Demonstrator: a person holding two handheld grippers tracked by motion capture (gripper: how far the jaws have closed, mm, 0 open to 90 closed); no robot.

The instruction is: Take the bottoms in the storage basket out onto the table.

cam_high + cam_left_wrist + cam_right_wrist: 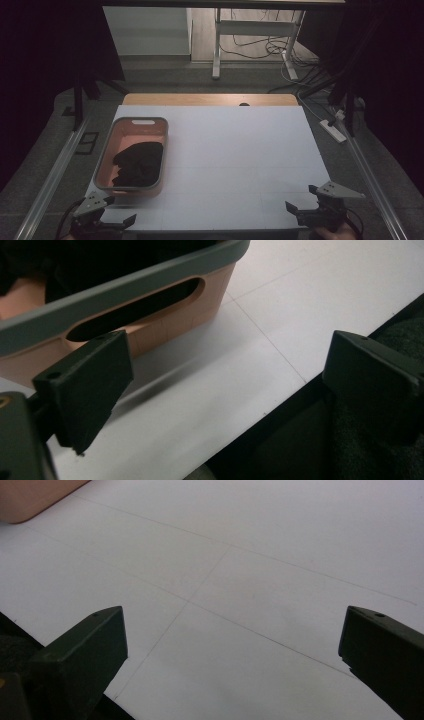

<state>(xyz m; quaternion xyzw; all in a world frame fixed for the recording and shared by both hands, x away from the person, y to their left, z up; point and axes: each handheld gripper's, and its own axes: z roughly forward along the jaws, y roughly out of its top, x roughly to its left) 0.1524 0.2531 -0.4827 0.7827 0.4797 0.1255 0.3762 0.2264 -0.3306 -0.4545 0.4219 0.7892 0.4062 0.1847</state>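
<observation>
Sitting at the left of the white table (230, 165), the pink basin (131, 156) with the grey rim holds a crumpled black garment (139, 164), which lies wholly inside it toward the near end. Just near of that basin, at the table's near left corner, the left gripper (119, 212) hangs with its jaws spread wide and nothing between them; in the left gripper view the basin's slotted handle (135, 310) lies just beyond the jaw tips, untouched. The middle of the table is bare. At the near right corner the right gripper (301, 199) likewise stands wide and empty over the bare surface. Judging from this, the garment's handling either has not begun or has ended with it in the basin; which of these it is I cannot tell.
</observation>
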